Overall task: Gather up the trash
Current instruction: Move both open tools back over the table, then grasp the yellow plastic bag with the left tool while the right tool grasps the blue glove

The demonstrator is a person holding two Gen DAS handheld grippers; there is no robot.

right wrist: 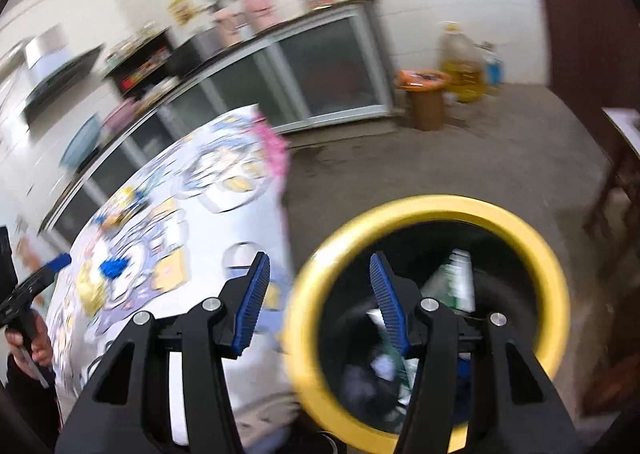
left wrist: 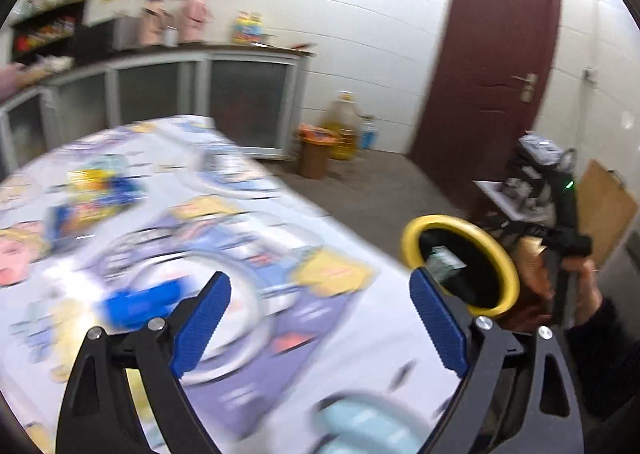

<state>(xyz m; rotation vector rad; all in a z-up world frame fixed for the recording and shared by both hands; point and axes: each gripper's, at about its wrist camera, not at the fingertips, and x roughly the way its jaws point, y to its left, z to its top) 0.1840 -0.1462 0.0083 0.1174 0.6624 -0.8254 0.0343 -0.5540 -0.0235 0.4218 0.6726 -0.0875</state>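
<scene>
A yellow-rimmed black trash bin (right wrist: 428, 214) stands on the floor beside the table, with several pieces of trash (right wrist: 454, 282) inside. My right gripper (right wrist: 318, 300) is open and empty, above the bin's left rim. In the left wrist view the bin (left wrist: 504, 254) shows at the right, past the table's edge. My left gripper (left wrist: 320, 324) is open and empty above the patterned tablecloth (left wrist: 280, 254). A blue item (left wrist: 136, 302) lies on the table left of its left finger. A pale blue object (left wrist: 360, 426) is blurred at the bottom.
A colourful packet (left wrist: 92, 194) lies at the table's far left. A brown bin with an orange bag (left wrist: 316, 150) and a large oil jug (left wrist: 344, 122) stand by grey cabinets (left wrist: 248, 102). A dark red door (left wrist: 492, 66) is at the right.
</scene>
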